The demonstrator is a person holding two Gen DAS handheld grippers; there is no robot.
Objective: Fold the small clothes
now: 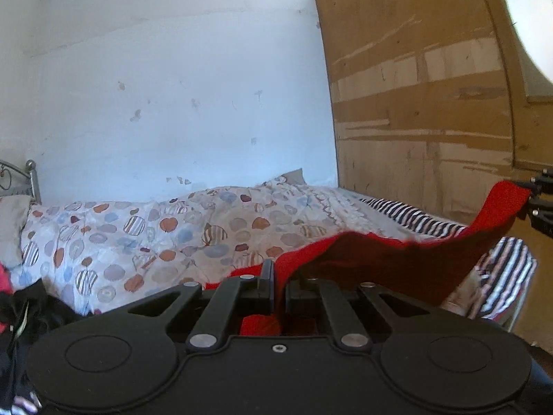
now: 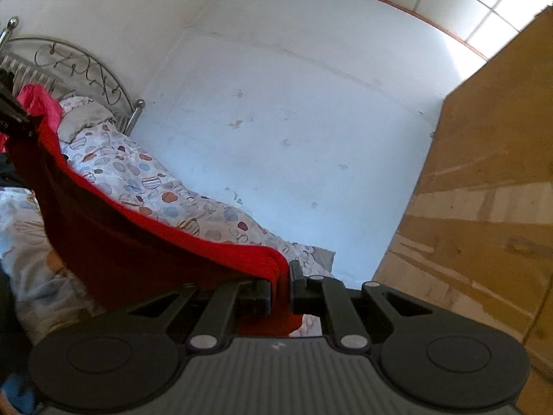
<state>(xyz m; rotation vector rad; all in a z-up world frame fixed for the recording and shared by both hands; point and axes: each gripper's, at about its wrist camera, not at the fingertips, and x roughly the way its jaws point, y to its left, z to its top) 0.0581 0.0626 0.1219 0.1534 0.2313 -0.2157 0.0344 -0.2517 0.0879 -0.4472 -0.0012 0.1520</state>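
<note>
Stretching between the two grippers, a red garment (image 1: 397, 259) hangs above a bed covered by a patterned duvet (image 1: 155, 235) with round shell-like prints. In the left wrist view the left gripper (image 1: 280, 276) sits at the lower centre of the frame, its jaws clenched on one edge of the red cloth, which passes between them and shows again below in the gap of the linkage. From there the fabric runs to the right side of the frame, where the right gripper (image 1: 534, 200) pinches its far corner at the right edge. In the right wrist view the right gripper (image 2: 280, 276) is at the lower centre, its jaws grasping a folded red hem, and the garment sweeps in a sagging curve to the upper left of the frame, where the left gripper (image 2: 13, 110) holds the other end. A striped cloth (image 1: 425, 218) lies on the bed at the right of the left wrist view, below a brown wooden panel (image 1: 414, 86). A metal headboard (image 2: 79, 65) stands at the upper left of the right wrist view, against a white wall (image 2: 293, 103).
</note>
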